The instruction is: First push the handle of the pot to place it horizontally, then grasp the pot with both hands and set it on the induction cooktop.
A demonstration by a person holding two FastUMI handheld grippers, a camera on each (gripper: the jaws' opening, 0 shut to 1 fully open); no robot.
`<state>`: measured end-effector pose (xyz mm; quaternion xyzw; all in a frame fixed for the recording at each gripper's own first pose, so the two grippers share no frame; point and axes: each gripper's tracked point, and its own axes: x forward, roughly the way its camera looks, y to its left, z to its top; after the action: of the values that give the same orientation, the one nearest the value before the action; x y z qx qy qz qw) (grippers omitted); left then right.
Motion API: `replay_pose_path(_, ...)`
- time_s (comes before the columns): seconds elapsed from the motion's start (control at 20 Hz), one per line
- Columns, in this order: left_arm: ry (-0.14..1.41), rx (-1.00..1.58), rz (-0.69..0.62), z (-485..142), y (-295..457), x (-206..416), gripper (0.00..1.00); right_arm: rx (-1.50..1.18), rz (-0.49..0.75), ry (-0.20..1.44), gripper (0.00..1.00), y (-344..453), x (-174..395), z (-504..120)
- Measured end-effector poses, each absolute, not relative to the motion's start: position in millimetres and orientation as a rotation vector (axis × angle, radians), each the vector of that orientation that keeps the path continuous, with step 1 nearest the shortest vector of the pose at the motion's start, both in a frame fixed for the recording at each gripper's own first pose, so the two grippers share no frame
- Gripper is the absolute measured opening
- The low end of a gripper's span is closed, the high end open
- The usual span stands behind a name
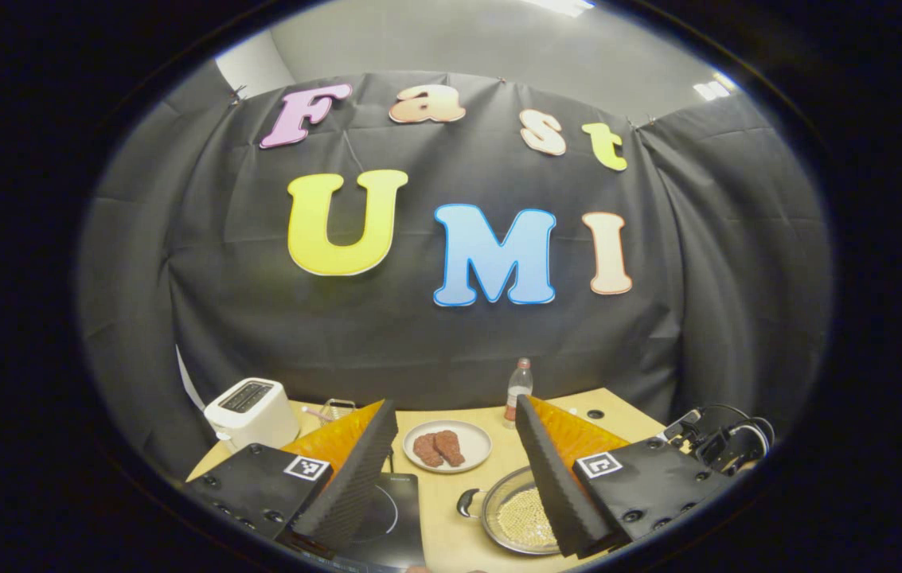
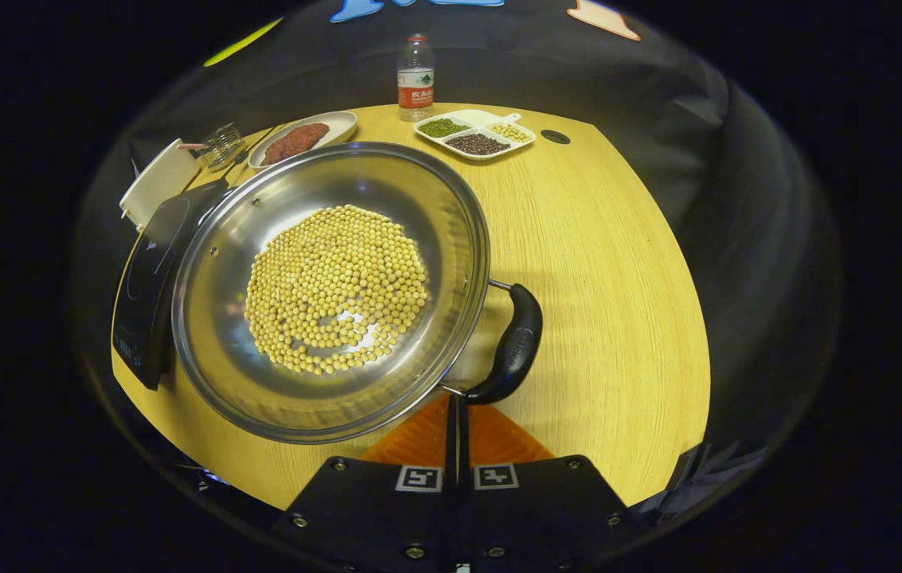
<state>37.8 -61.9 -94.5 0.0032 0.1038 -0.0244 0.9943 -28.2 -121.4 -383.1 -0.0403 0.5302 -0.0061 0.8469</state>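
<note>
Pale wooden counter [image 2: 610, 263] backed by black cloth carries a shiny steel pot [image 2: 220, 263] of yellow soybeans, beside the black induction cooktop [image 2: 144, 286]. Its black side handle [image 2: 516, 344] lies just ahead of the right tool [image 2: 456, 414], whose fingers are pressed together. Left tool [image 1: 454, 461] gapes wide above the counter.

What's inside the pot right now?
The pot holds a layer of yellow soybeans spread over the middle of its bottom; bare steel shows around them. Whatever lies beneath the beans is covered.
</note>
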Motion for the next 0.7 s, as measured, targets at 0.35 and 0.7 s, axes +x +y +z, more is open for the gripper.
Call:
replay_pose_path(0.35, 0.222, 0.008, -0.051, -100.9, -65.8, 47.3, 0.95, -0.068, -0.052, 1.107, 0.0, -139.7, -7.9, -385.0)
replay_pose_path(0.7, 0.239, 0.003, -0.046, -109.7, -67.5, 57.2, 0.95, -0.099, -0.061, 1.092, 0.0, -151.9, 16.9, -383.2)
